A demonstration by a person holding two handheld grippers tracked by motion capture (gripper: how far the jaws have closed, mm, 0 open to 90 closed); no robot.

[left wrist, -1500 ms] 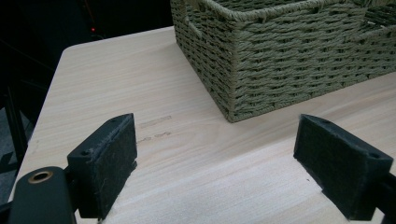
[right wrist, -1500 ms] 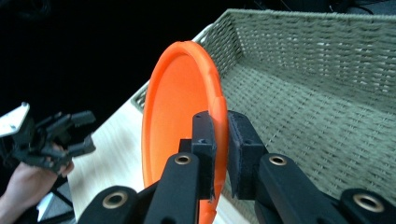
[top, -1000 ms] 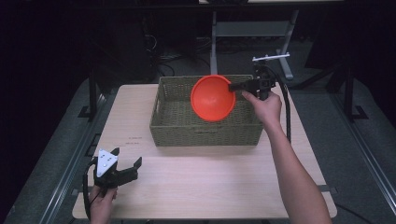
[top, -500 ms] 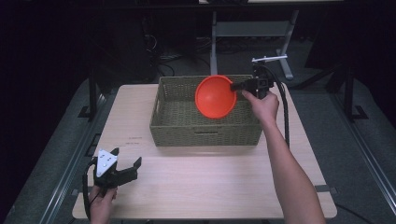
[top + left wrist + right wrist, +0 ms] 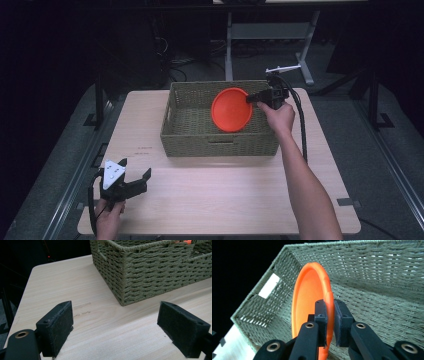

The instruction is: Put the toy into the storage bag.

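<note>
An orange plate (image 5: 231,109) hangs on edge above the inside of a woven olive basket (image 5: 220,142). My right gripper (image 5: 251,98) is shut on the plate's right rim, and in the right gripper view the two pads (image 5: 321,312) pinch the orange plate (image 5: 309,297) over the basket floor (image 5: 372,302). My left gripper (image 5: 134,179) rests low at the table's near left corner, open, with nothing between its jaws. In the left gripper view its wide-apart pads (image 5: 58,322) frame bare tabletop, with the basket's corner (image 5: 140,272) beyond.
The light wooden table (image 5: 210,200) has free room in front of the basket and to its left. A metal stand (image 5: 282,69) rises behind the right gripper. Dark floor and table legs lie beyond the far edge.
The right gripper has carried the plate rightward and slightly down over the basket, keeping it on edge. The left gripper has stayed put.
</note>
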